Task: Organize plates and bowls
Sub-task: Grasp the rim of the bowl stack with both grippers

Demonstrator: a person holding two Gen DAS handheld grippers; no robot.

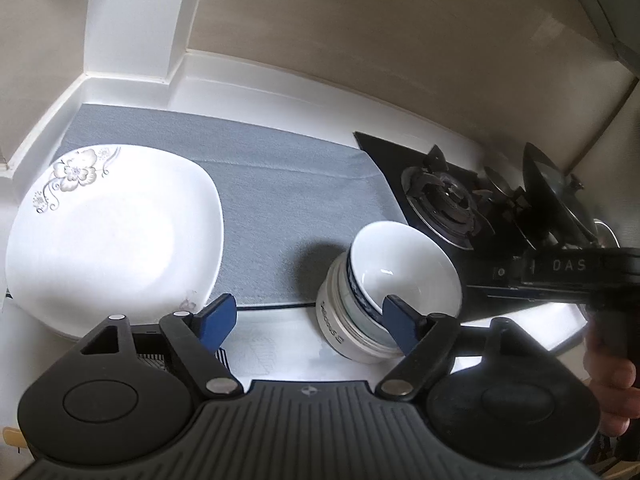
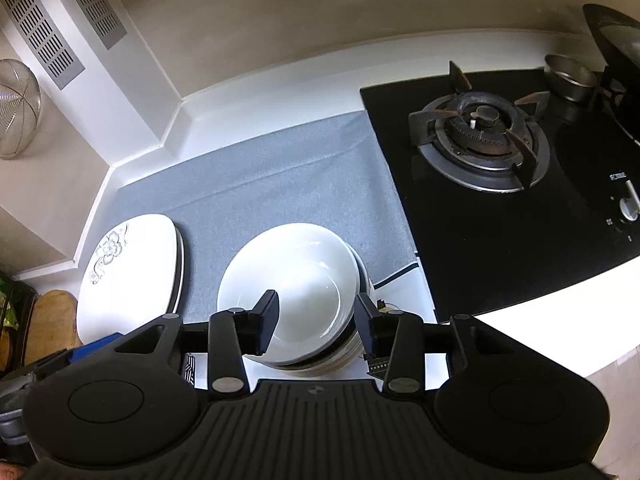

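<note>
The plate (image 1: 112, 236) is white with a grey flower sprig at its far corner. The bowl (image 1: 404, 268) is white, blue-banded outside. The mat (image 1: 280, 200) is grey-blue, the hob (image 2: 500, 208) black, the counter (image 1: 280, 352) white.

Tongs (image 2: 316, 326) astride stacked bowls (image 2: 288, 280)

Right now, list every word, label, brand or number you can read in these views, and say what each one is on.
"DAS": white letters on the right gripper's black body, seen from the left wrist view.
Dark lettering on the outer wall of the lower bowl in the stack: sideways and blurred, unreadable.
White label above the stove knob: too small to read.
Round emblems on both gripper bodies: symbols only, no words.
</note>
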